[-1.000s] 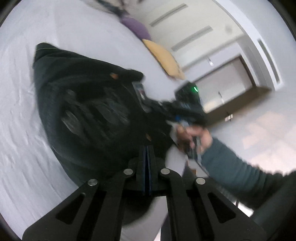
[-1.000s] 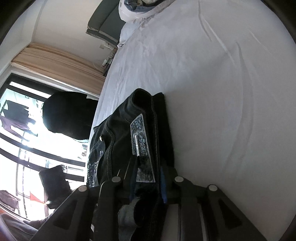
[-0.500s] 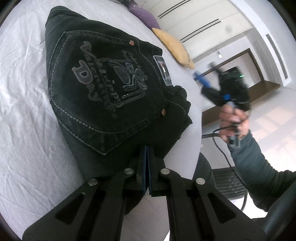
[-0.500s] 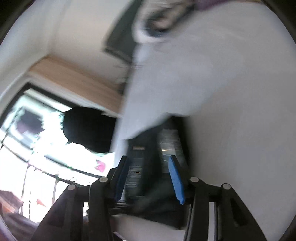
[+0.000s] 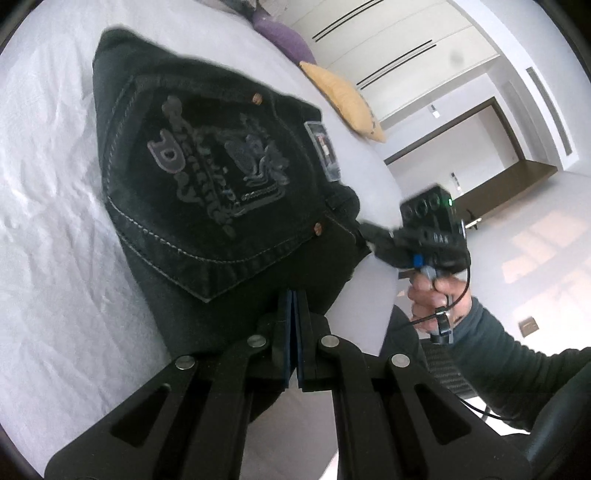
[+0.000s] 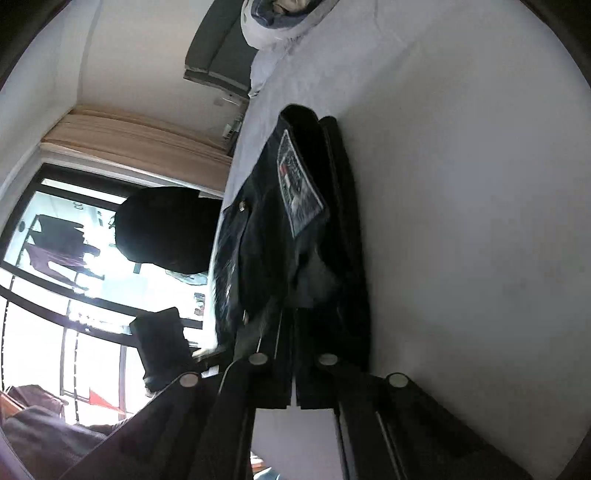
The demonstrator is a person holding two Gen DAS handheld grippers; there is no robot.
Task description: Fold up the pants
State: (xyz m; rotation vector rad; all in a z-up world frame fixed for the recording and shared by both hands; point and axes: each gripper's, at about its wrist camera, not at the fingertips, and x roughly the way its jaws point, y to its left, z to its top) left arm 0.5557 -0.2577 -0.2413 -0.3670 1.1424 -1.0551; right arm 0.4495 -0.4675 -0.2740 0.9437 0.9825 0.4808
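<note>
Both closed: left gripper (image 5: 293, 295) pinched on the near edge of the folded pants (image 5: 207, 192), right gripper (image 6: 293, 325) pressed together at the waistband end. Pants flat on the bed (image 5: 48, 229), pocket up.

- White bed sheet (image 5: 48, 229): wrinkled, fills the left and near part of the left wrist view.
- Purple pillow (image 5: 284, 37): far end of the bed.
- Yellow pillow (image 5: 343, 99): just right of the purple one, at the bed's edge.
- Wardrobe panels (image 5: 399, 48): pale, on the far right wall.
- Beige curtain (image 6: 136, 144): above a bright window (image 6: 55, 280), left in the right wrist view.
- Bundle of bedding (image 6: 280, 18): far end of the bed.
</note>
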